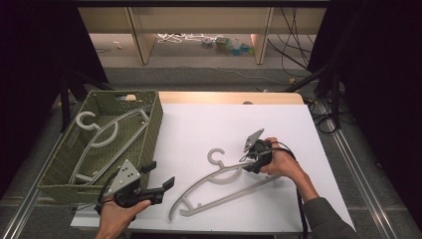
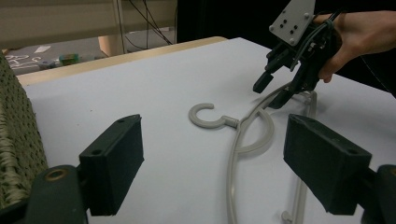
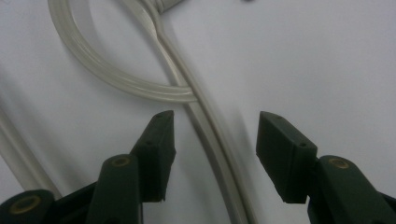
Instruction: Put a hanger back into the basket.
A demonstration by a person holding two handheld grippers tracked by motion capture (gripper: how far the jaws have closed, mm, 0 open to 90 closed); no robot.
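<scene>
- Done: one grey hanger (image 1: 107,137) already lies in the green basket (image 1: 152,130), at the table's (image 1: 199,119) nine o'clock.
- Left: the second hanger (image 1: 224,185) lies mid-table; right claw (image 1: 252,162) straddles its shoulder, jaws apart, no grip yet.
- Left claw (image 1: 158,178) waits at seven o'clock, jaws apart and empty.

A woven green basket (image 1: 149,127) sits at the left edge of the white surface (image 1: 278,129), holding a second grey hanger (image 1: 107,134) (hook toward the far end). Beyond the surface, pale wooden shelving (image 1: 199,20) stands over a floor with scattered small toys (image 1: 226,45) and dark cables (image 1: 293,45).
</scene>
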